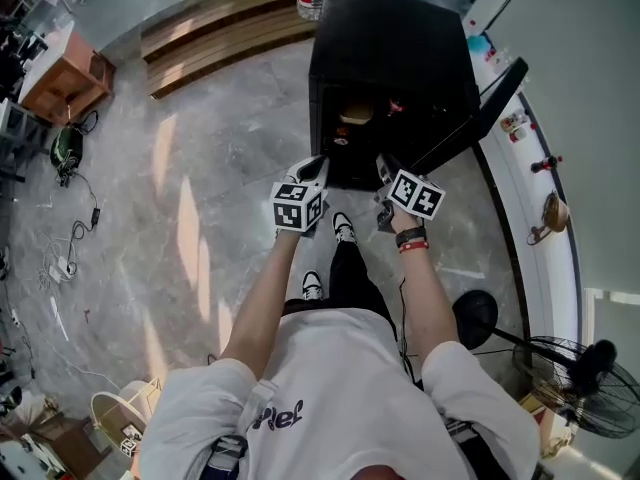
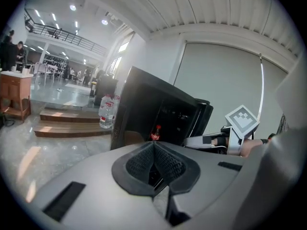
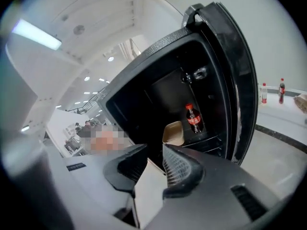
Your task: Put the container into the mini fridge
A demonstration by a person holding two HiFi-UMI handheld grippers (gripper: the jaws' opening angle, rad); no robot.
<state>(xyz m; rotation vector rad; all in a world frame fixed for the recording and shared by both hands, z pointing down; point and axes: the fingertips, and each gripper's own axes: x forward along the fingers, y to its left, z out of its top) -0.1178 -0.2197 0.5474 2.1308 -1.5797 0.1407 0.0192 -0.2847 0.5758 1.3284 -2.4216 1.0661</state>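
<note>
The container [image 3: 173, 133] sits inside the mini fridge [image 1: 390, 58] beside a cola bottle [image 3: 193, 119] — placed, I judge. Your right gripper [image 3: 154, 158] stands apart and empty, your left gripper [image 2: 154, 150] pressed together on nothing. Only the open door [image 1: 487, 103] seems left.

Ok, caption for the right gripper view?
Open right gripper facing mini fridge; container and cola bottle inside.

Dark lettering on the white shirt [image 1: 283, 416] is partly hidden and unreadable; the red label on the bottle [image 3: 194, 119] is too small to read.
</note>
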